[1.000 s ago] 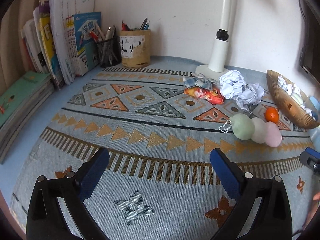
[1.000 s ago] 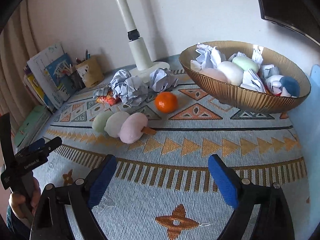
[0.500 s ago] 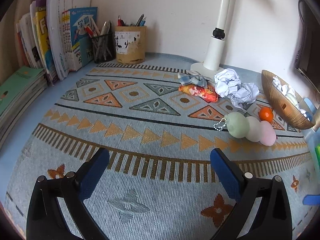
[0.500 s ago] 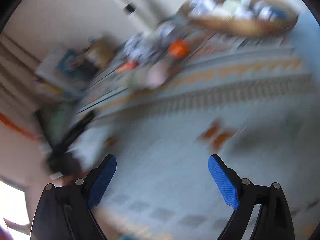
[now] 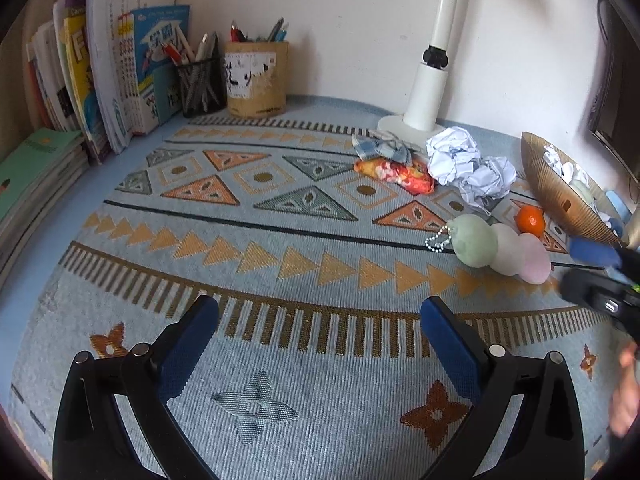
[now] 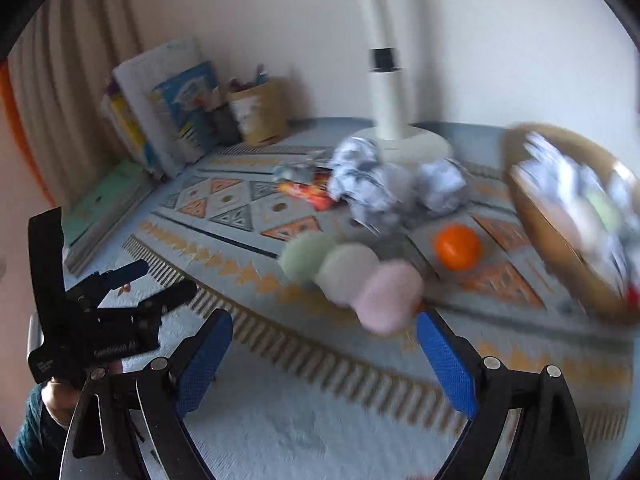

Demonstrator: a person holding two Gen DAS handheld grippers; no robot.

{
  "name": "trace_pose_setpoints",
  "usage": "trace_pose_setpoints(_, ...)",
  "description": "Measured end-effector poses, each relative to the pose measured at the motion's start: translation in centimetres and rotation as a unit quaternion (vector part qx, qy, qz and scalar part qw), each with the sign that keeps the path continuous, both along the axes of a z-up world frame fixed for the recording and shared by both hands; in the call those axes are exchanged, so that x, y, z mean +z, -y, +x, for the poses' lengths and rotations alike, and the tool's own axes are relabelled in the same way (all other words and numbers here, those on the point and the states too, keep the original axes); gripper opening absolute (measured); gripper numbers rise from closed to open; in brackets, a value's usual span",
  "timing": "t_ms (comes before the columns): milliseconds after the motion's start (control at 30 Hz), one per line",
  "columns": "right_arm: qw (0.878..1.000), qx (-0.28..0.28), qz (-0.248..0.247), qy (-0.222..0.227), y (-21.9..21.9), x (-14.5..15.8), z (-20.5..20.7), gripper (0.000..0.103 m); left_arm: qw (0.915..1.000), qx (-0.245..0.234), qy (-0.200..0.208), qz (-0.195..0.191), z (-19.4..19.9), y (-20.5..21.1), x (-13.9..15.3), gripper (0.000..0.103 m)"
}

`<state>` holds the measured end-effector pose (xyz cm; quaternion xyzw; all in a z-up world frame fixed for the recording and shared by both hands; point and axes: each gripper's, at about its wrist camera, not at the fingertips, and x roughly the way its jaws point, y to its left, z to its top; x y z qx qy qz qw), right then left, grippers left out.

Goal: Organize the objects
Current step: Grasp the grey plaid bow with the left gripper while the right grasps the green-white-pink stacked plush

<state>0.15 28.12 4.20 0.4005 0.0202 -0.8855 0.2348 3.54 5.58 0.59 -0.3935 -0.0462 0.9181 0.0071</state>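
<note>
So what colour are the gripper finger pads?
Blue pads, clearest in the left wrist view.

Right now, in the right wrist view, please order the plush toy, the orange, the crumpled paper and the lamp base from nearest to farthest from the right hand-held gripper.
1. Plush toy, just ahead of the right hand-held gripper, centre.
2. Orange, ahead to the right.
3. Crumpled paper, behind the toy.
4. Lamp base, farthest, near the wall.

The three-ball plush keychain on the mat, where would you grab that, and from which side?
Probably the pink end ball of the three-ball plush keychain, approached from the mat's near edge. It lies nearest the open right tool, with bare mat in front. The balls lie in a row, so closing across one soft ball should hold better than spanning all three.
</note>
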Motion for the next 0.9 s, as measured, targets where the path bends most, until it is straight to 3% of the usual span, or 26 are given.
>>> trace_pose_setpoints(100,0.999,0.031,0.032,-0.010,1.4,-0.9,-2.0,0.093,0.9999,0.001,0.005,0.016,-0.1,0.3,0.1,0.101)
trace_pose_setpoints(200,0.997,0.062,0.052,0.008,2.8,-2.2,-3.6,0.093,0.9980,-0.034,0.021,0.050,-2.4,0.9,1.8,0.101)
trace_pose_setpoints(333,0.995,0.077,0.063,0.005,3.2,-3.1,-4.9,0.093,0.9963,-0.063,-0.015,0.057,-7.2,0.5,5.6,0.101)
trace_pose_setpoints(400,0.995,0.074,0.061,0.000,2.9,-3.4,-5.0,0.093,0.9915,-0.108,0.018,0.070,-11.3,-1.0,5.4,0.101)
trace_pose_setpoints(500,0.996,0.064,0.064,0.001,2.6,-3.9,-5.5,0.093,0.9935,-0.099,0.019,0.053,-15.1,-2.7,4.0,0.100)
trace_pose_setpoints(600,0.997,0.059,0.058,0.004,2.5,-3.9,-5.9,0.093,0.9915,-0.127,0.026,-0.003,-17.6,-5.2,2.0,0.084)
trace_pose_setpoints(700,0.997,0.037,0.068,0.001,2.4,-4.0,-6.1,0.093,0.9894,-0.139,0.032,-0.028,-18.5,-6.4,1.1,0.065)
trace_pose_setpoints(767,0.997,0.034,0.073,0.007,2.5,-4.2,-6.3,0.093,0.9895,-0.139,0.034,-0.018,-18.9,-6.4,0.8,0.033)
trace_pose_setpoints(800,0.997,0.038,0.074,0.009,2.7,-4.3,-6.3,0.087,0.9899,-0.135,0.037,-0.017,-18.9,-6.3,0.6,0.026)
trace_pose_setpoints(833,0.996,0.047,0.073,0.007,2.9,-4.3,-6.2,0.079,0.9905,-0.132,0.034,-0.018,-18.7,-6.0,0.7,0.027)
trace_pose_setpoints(867,0.995,0.052,0.081,0.000,3.2,-4.3,-5.8,0.060,0.9912,-0.128,0.028,-0.017,-18.3,-5.7,0.9,0.026)
trace_pose_setpoints(900,0.995,0.057,0.083,-0.004,3.3,-4.3,-5.6,0.054,0.9922,-0.122,0.023,-0.013,-17.9,-5.2,1.1,0.026)
